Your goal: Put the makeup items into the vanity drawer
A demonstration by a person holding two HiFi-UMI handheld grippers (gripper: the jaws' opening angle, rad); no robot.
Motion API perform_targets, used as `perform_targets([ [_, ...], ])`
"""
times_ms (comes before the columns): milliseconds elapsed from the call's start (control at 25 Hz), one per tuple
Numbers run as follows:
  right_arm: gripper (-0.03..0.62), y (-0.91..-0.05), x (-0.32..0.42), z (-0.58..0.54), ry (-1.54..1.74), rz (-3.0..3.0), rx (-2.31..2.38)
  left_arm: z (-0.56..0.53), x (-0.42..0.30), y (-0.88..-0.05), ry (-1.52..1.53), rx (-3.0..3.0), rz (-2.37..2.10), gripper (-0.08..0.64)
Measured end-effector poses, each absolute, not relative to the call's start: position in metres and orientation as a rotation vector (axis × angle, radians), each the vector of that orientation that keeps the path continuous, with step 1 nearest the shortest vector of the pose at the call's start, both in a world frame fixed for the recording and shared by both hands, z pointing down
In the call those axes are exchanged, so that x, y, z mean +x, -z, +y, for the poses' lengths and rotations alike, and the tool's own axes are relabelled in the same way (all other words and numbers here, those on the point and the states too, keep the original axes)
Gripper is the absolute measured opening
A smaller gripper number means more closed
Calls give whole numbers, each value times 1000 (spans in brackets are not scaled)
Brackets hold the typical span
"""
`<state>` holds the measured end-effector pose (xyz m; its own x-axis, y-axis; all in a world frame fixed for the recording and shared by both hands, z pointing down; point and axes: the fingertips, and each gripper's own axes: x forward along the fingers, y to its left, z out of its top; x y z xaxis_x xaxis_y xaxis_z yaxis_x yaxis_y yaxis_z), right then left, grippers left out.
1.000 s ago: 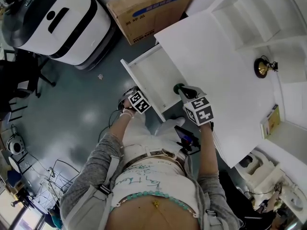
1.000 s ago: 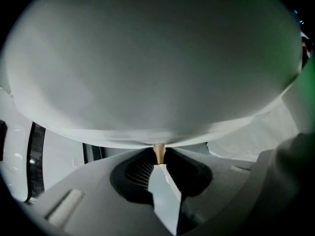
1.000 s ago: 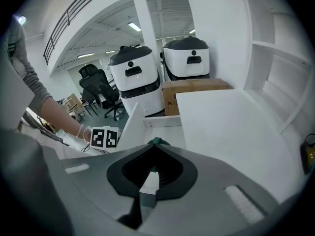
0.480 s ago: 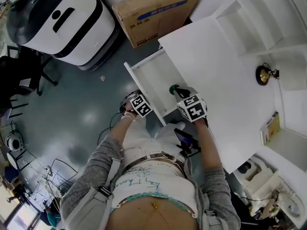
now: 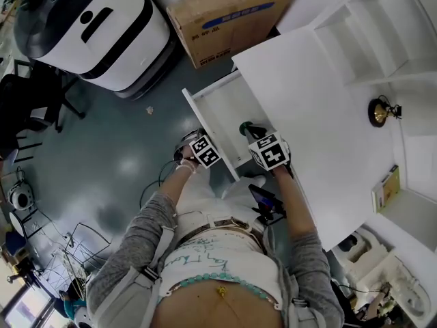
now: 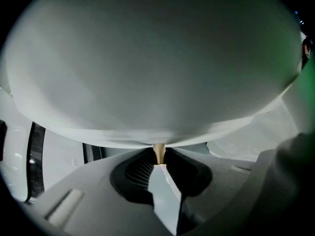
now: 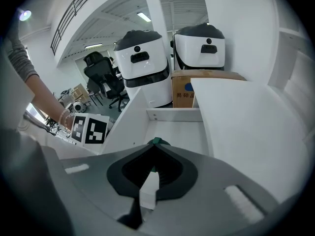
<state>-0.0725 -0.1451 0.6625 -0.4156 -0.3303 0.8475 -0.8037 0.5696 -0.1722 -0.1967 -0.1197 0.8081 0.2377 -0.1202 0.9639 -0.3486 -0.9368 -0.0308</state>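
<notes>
The left gripper (image 6: 159, 164) has its jaws pinched on a small tan peg (image 6: 159, 154) at the near front of the open white drawer (image 5: 218, 111). To the right, the right gripper (image 7: 155, 146) clamps a dark green makeup item (image 5: 246, 129) whose tip juts far-left over the drawer's near-right corner. Glossy grey floor (image 5: 116, 156) lies left, and the white vanity top (image 5: 307, 115) lies right.

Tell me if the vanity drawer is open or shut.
Open: the drawer stands pulled out from under the vanity top, its white inside showing.
</notes>
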Motion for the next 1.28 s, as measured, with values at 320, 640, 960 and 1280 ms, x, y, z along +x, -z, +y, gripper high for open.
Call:
perform_targets([
  [320, 29, -680, -75, -148, -752, -1971, 894, -121, -197, -809, -1774, 2313, -445, 80],
  [640, 29, -699, -77, -149, -760, -1944, 874, -121, -196, -809, -1773, 2316, -444, 80],
  [960, 29, -719, -80, -147, -775, -1915, 842, -120, -195, -809, -1772, 2316, -444, 80],
  [1280, 29, -736, -84, -149, -770, -1906, 817, -120, -195, -810, -1775, 2313, -446, 80],
])
